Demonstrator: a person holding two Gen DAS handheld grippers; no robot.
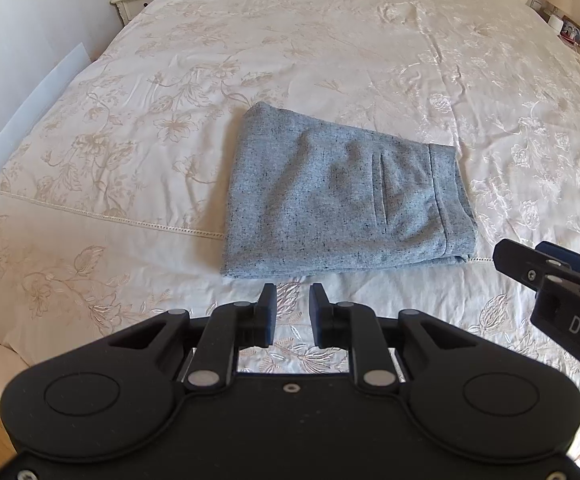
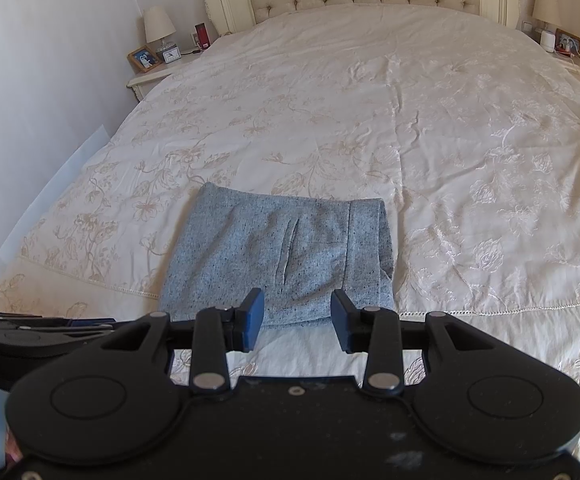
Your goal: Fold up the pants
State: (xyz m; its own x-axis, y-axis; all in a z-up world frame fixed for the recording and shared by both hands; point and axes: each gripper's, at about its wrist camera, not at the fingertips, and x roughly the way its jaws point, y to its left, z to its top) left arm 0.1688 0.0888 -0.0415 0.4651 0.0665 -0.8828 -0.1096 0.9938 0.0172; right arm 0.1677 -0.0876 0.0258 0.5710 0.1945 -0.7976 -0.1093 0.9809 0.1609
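Cream floral bed point(image 2: 450, 140); folded grey pants point(image 1: 338, 196) lie flat just ahead of both claws. Left claw point(image 1: 292, 312) slightly parted, empty. Right claw point(image 2: 297, 320) wider apart, empty, both hovering short of the pants.

The pants point(image 1: 330, 196) are a matt, flecked grey-blue woven cloth, possibly wool. The bedspread point(image 1: 330, 60) is cream cloth with a faint sheen and embroidered flowers. Both grippers, left point(image 1: 292, 316) and right point(image 2: 297, 318), are matt black plastic with silvery metal pins.
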